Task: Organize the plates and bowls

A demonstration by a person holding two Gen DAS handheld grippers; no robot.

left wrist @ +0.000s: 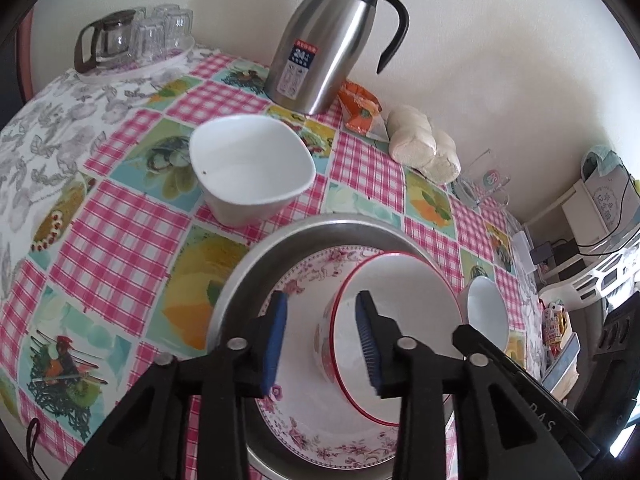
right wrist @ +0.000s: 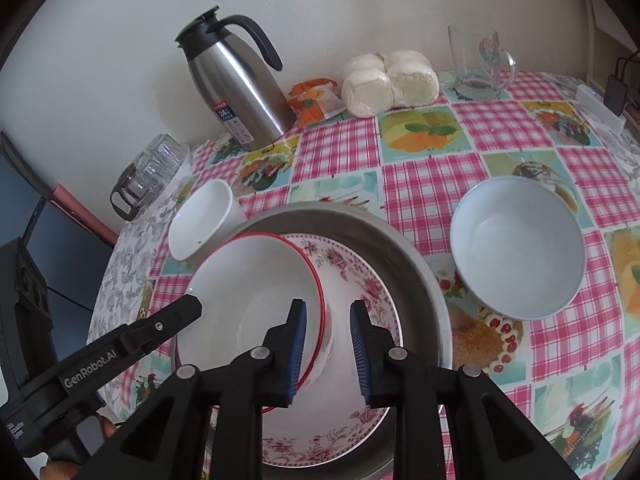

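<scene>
Left gripper (left wrist: pixel 322 334): my jaws stand apart astride the near wall of the red-rimmed bowl (left wrist: pixel 404 320), one blue pad inside, one outside, neither pressing that I can see.
Right gripper (right wrist: pixel 328 348): jaws parted here too, straddling the opposite side of that same bowl's rim; gaps show on both sides, so no pinch.
Red-rimmed bowl: white inside, thin red line at the lip, floral print on its outer wall; it sits on the floral plate (right wrist: pixel 360 280), leaning a little, off-centre toward my left.
Floral plate: pink flower border, lying inside the metal pan (left wrist: pixel 240 276).
Metal pan: wide, grey, low-walled, on the checked tablecloth (left wrist: pixel 120 232) right in front of me.
Pale blue bowl (right wrist: pixel 516 248): upright and on its own on the cloth, just beside the pan on my right.
White bowl (left wrist: pixel 252 168): beyond the pan on my left, upright on the cloth, a small dark speck inside.
Steel jug (left wrist: pixel 324 44): black lid and handle, standing at the wall behind the white bowl.
Orange packet (right wrist: pixel 316 102): lies next to the jug's base.
Wrapped buns (right wrist: pixel 388 80): pale bundle against the wall, next to the packet.
Glass mug (right wrist: pixel 480 64): far right corner, upright.
Glass pot and tumblers (left wrist: pixel 140 36): clustered on a tray at the far left edge.
</scene>
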